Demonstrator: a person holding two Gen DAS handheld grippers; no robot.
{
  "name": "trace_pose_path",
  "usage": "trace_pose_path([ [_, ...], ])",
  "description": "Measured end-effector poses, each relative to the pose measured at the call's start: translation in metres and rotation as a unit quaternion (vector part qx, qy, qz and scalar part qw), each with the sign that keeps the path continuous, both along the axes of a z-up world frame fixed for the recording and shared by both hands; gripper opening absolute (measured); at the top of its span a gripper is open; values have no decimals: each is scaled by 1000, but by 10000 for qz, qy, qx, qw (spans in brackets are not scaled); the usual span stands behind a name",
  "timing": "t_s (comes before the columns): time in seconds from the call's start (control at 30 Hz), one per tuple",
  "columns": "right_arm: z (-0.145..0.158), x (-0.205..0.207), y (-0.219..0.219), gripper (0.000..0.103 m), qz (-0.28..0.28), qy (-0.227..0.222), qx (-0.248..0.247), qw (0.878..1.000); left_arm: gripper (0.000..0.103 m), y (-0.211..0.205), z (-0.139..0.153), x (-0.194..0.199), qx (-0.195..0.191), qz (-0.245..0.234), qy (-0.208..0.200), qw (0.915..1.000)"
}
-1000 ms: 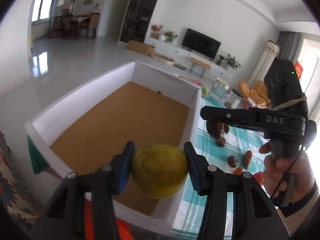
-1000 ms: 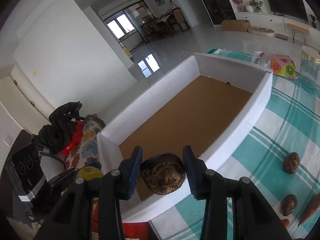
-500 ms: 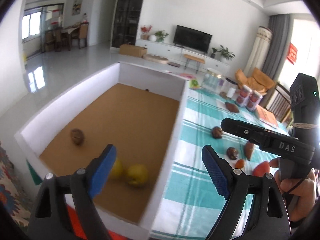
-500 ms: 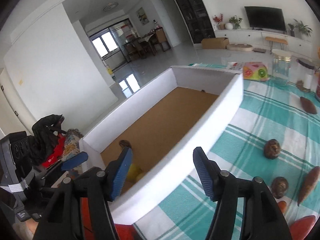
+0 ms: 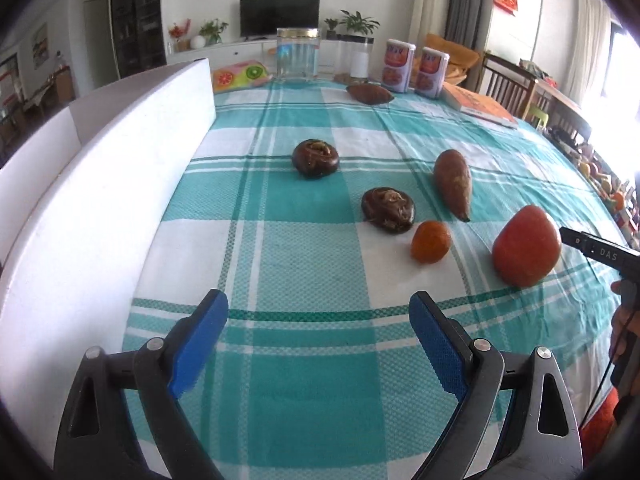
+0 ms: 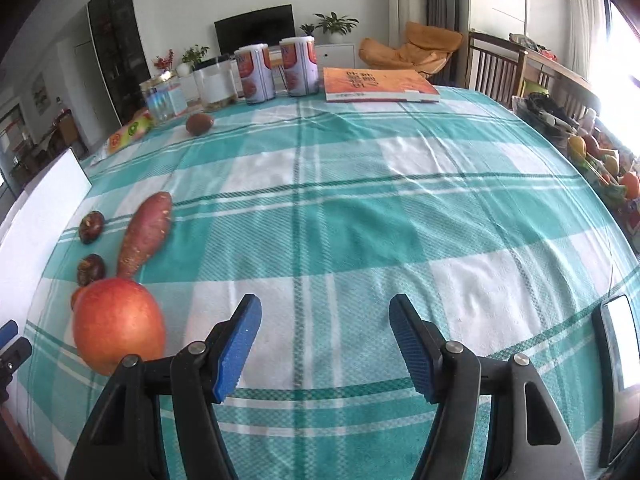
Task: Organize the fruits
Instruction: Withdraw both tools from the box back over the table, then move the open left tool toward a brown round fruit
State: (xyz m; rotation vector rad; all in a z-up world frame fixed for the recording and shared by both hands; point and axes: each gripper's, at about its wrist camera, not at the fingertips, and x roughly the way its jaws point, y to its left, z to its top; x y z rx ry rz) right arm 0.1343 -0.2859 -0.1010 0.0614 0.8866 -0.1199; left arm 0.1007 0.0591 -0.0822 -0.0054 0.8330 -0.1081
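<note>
My left gripper (image 5: 318, 310) hangs over the teal checked tablecloth (image 5: 304, 380), its jaws opening with nothing between them. Ahead of it lie two dark brown round fruits (image 5: 315, 159) (image 5: 388, 210), a sweet potato (image 5: 453, 184), a small orange (image 5: 431, 241) and a red apple (image 5: 526, 251). The white box (image 5: 100, 184) stands along the left; its inside is hidden. My right gripper (image 6: 325, 320) is open and empty over bare cloth. The apple (image 6: 119, 326) sits just left of its left finger, with the sweet potato (image 6: 144, 236) and both dark fruits (image 6: 91, 227) (image 6: 91, 269) beyond.
A second sweet potato (image 5: 370, 94) lies at the far side near a glass jar (image 5: 298, 56), two cans (image 6: 258, 76) and an orange book (image 6: 378, 84). A phone (image 6: 618, 344) rests at the right table edge. Chairs stand behind the table.
Both grippers held fruit over the box, a yellow-green one in the left and a dark brown one in the right. They let go into the box, then swung right and down over the tablecloth.
</note>
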Motion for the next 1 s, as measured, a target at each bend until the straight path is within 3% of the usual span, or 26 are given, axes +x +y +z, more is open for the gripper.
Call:
trace_pose_path([
  [0.1, -9, 1, -4, 71, -17, 8, -204, 9998, 93, 2, -14, 11, 32, 138, 118, 9998],
  [0.2, -13, 5, 2, 81, 11, 77, -264, 9996, 93, 8, -19, 16, -12, 319, 257, 9992],
  [0.27, -18, 8, 3, 94, 12, 151, -313, 9994, 93, 9, -22, 17, -45, 373, 326, 9988],
  [0.37, -20, 10, 1, 100, -4, 205, -258, 9995, 93, 3, -26, 19, 145, 381, 344, 9986],
  [1.0, -21, 10, 3, 103, 12, 228, -260, 9994, 99, 0, -27, 23, 298, 388, 421, 9979],
])
